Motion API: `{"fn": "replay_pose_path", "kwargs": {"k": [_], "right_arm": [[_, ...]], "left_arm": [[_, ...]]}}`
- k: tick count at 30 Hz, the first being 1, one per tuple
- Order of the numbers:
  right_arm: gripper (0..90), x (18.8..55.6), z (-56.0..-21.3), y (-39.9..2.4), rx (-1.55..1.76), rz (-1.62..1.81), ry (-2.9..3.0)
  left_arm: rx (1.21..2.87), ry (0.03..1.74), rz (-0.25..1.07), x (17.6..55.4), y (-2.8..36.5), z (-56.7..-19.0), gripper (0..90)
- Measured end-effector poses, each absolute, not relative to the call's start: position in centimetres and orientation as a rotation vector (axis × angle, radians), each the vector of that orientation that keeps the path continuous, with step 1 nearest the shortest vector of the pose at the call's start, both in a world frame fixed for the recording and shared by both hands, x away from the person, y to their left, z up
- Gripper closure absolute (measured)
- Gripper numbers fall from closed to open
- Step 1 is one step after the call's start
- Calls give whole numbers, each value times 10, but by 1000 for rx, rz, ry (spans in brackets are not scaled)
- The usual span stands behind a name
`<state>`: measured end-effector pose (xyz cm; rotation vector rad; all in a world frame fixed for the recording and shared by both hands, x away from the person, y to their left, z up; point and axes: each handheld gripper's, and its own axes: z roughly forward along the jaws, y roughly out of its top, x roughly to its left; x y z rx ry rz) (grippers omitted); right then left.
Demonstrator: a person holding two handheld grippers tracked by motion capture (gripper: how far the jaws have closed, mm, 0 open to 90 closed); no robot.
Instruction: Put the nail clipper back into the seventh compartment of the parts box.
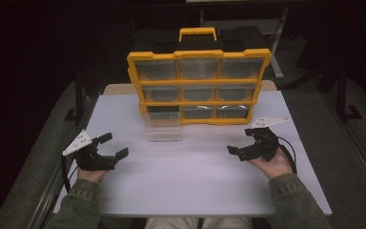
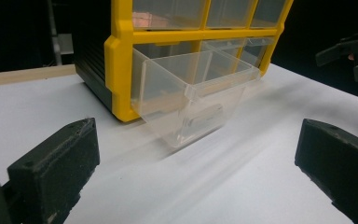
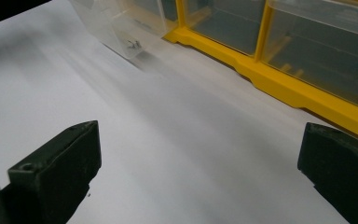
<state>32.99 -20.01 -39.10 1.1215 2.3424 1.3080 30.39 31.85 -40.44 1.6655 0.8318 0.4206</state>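
Clear plastic drawer [image 1: 162, 130], a small see-through bin with a moulded pull on its front, sticks partway out of the bottom-left slot of the yellow-framed organiser case [image 1: 199, 86], its front end tipped down so the lower edge rests on the white tabletop [image 1: 190, 176]. In the left gripper view the drawer [image 2: 193, 100] juts from the case's yellow corner [image 2: 121, 70]. The case stands upright toward the far edge of the tabletop, showing three rows of three clear-fronted compartments and a yellow carry handle on top. In front of the case and to its left, the left gripper [image 1: 113, 146], black with a pale triangular plate, is held by a hand in an olive sleeve; its jaws are spread wide and grip nothing, and the drawer is near but apart from them. In front of the case and to its right, the right gripper [image 1: 235, 151] is held just above the tabletop, jaws likewise spread wide with nothing between them; in the right gripper view the case's lower yellow rail [image 3: 279, 86] runs across, and the drawer [image 3: 121, 28] lies farther off. The tabletop is plain, matt white and brightly lit near the case. Beyond the case a strip of pale wood shows at the far edge, and the room behind is dark, with black metal frame legs and a grey floor on both sides.
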Motion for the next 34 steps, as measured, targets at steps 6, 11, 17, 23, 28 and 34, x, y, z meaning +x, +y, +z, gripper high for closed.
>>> {"fn": "replay_pose_path", "kwargs": {"k": [6, 11, 17, 23, 28, 34], "right_arm": [[0, 322, -399, -214, 1136, 1331, 2295], [0, 317, -401, -223, 1128, 1363, 2245], [0, 310, -404, -232, 1105, 1407, 2184], [0, 300, -405, -244, 1069, 1432, 2100], [0, 293, -406, -254, 1069, 1473, 2040], [0, 291, -409, -259, 1066, 1464, 2030]], "left_arm": [[1668, 832, 419, 304, 318, -405, 0], [1667, 832, 419, 304, 318, -405, 0], [1669, 831, 419, 304, 318, -405, 0], [1669, 831, 417, 304, 318, -405, 0], [1669, 831, 418, 303, 318, -405, 0], [1672, 832, 418, 303, 318, -405, 0]]}}
